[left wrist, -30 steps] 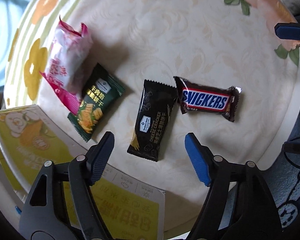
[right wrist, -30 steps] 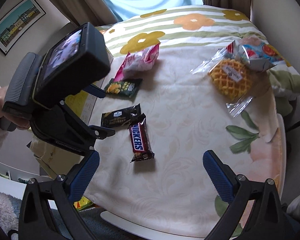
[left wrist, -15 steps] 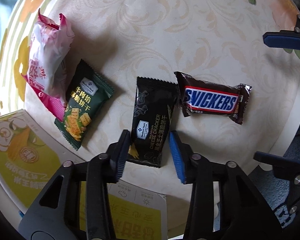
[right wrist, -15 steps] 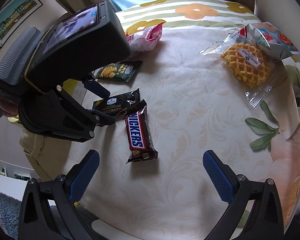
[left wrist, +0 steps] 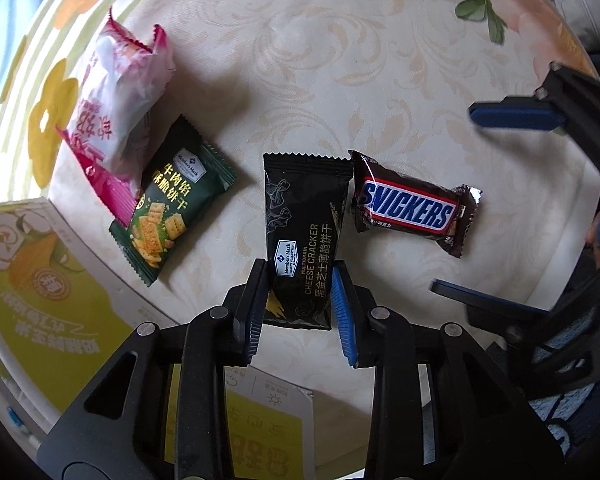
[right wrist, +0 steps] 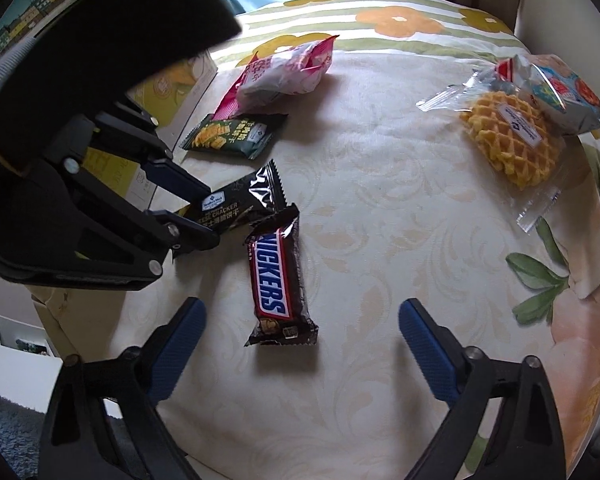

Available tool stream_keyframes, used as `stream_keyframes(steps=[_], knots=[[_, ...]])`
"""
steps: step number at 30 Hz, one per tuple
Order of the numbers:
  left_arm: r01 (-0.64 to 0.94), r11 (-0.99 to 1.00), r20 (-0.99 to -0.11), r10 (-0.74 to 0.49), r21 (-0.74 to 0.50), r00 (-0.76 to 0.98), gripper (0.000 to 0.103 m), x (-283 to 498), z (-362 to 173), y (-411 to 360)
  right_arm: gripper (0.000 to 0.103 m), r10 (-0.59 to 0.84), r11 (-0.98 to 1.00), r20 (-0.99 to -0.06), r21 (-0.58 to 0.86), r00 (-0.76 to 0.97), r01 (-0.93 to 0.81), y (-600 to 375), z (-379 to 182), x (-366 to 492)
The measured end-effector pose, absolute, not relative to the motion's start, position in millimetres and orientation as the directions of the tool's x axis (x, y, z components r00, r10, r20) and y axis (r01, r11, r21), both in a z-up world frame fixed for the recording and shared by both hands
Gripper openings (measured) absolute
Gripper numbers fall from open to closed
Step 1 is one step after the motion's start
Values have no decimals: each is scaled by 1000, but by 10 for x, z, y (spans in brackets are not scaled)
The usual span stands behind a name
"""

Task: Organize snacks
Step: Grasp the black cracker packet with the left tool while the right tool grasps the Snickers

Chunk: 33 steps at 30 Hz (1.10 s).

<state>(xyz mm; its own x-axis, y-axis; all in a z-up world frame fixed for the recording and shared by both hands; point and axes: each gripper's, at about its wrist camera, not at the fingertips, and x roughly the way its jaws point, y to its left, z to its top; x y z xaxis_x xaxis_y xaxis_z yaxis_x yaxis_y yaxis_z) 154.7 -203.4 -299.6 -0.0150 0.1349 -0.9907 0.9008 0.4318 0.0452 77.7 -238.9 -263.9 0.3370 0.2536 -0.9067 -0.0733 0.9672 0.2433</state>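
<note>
The left gripper (left wrist: 298, 300) pinches the cracker pack's (left wrist: 304, 232) near end, just left of the Snickers (right wrist: 278, 276). The pack looks light, crinkly and slick, its contents brittle. The right gripper (right wrist: 300, 344), jaws just narrowing, straddles the Snickers untouched; mid-bar seems firmest.

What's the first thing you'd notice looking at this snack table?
The left gripper pinching the black cheese cracker packet near the table's edge. Right beside it lies a Snickers bar, with the right gripper open just in front of it. A golden waffle sits far off.
</note>
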Motion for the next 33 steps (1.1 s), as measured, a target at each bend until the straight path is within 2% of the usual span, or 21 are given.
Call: stream_keyframes(steps=[4,6,8,10,12,16,24,33], knots=[[882,470,-995,98,24,-26,28,1554,-2912,-1909,74,225,974,-915,200,335,-106,-2270,-2705,827],[873,488,-996,81,14,-29,28,1559,-2867,-1853,72,201,978,-916,168,347,-124,-2210,-2716,843],[863,506,-998,64,7,-29,28,1574,-2814,-1812,64,185,980,-915,144,358,-138,-2163,-2721,852],[853,522,-998,50,0,-31,28,1592,-2788,-1768,61,173,981,-914,127,367,-147,-2129,-2728,863],[844,536,-999,37,-4,-28,28,1601,-2734,-1726,54,154,982,-913,101,378,-158,-2099,-2729,873],[821,570,-1000,6,-16,-24,28,1600,-2644,-1680,27,135,980,-909,62,395,-190,-2020,-2731,862],[763,644,-997,-78,-47,5,28,1608,-2367,-1549,26,162,977,-893,85,419,-195,-2089,-2476,794],[625,777,-960,-225,-73,168,28,1638,-1496,-1044,26,199,967,-853,90,482,-240,-2115,-1716,813]])
